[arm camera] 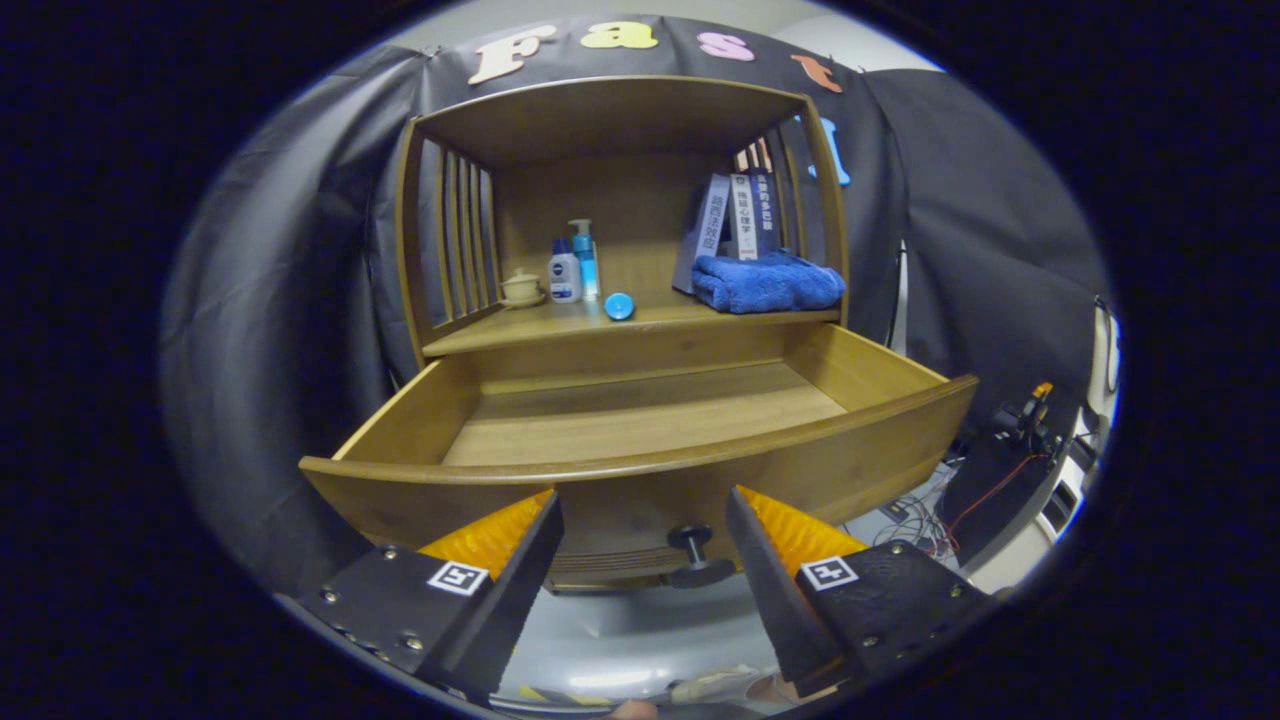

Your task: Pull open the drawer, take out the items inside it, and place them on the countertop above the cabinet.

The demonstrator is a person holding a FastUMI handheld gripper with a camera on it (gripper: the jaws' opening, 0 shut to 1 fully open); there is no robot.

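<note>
The drawer point(640, 430) is seen pulled open, apparently bare. The gripper point(645, 545) is held wide apart, empty, knob point(692, 545) at twelve o'clock. Retrieval seems finished; withdrawal is judged next.

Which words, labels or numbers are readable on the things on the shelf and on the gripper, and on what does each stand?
Nothing can be quoted with certainty.
Books: print on the spines, too small to read.
White bottle: dark label, too blurred to read.
Gripper: open in front of the drawer, its fingers each carrying a square black-and-white marker, a pattern with no words.
</note>
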